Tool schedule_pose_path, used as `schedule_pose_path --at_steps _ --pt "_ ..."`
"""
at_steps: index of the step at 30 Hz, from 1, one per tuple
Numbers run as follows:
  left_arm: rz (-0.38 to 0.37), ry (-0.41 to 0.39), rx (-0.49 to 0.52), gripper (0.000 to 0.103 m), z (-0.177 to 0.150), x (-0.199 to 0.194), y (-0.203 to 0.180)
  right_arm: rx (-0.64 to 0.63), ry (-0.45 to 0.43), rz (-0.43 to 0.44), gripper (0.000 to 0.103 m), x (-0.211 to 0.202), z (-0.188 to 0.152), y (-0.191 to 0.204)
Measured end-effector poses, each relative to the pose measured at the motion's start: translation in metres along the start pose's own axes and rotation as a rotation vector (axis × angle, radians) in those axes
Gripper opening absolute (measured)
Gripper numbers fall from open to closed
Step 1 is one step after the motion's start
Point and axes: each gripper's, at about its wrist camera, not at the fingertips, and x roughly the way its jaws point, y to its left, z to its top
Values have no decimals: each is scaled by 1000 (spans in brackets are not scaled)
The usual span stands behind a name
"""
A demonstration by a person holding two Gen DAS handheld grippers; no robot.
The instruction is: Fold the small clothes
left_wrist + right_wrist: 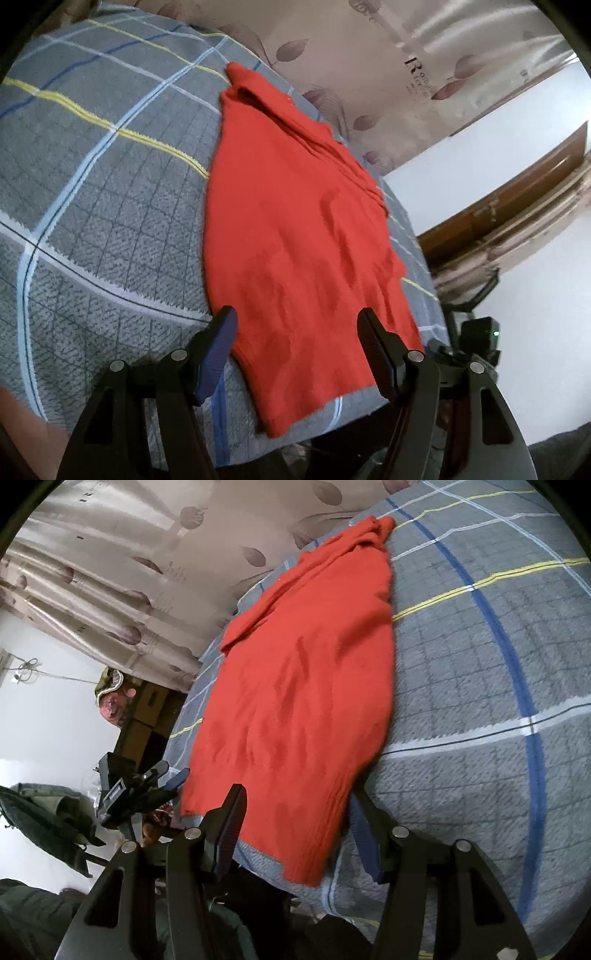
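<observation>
One red garment (303,229), spread long on the grey checked bedcover (103,184), near hem at the bed edge. Left gripper (297,334) over this hem, jaws wide, cloth between them but not pinched. Right gripper (299,812) at the same hem, jaws half apart, nothing pressed. Behind the bed, curtain with leaf pattern (122,554).
</observation>
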Motion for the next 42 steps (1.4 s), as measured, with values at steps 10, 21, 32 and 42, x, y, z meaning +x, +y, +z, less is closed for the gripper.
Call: schedule_pose_path --at_steps 10,21,32,42 --pt "-43 -23 -13 68 -10 -13 10 54 10 53 9 14 -5 -11" --pt "-94 22 -120 78 -16 -15 18 102 12 93 11 15 0 -19" --pt "-147 123 -121 79 -13 7 3 138 9 120 13 13 3 -31" --pt "-115 50 -48 72 -9 21 -19 151 9 162 15 15 10 -33"
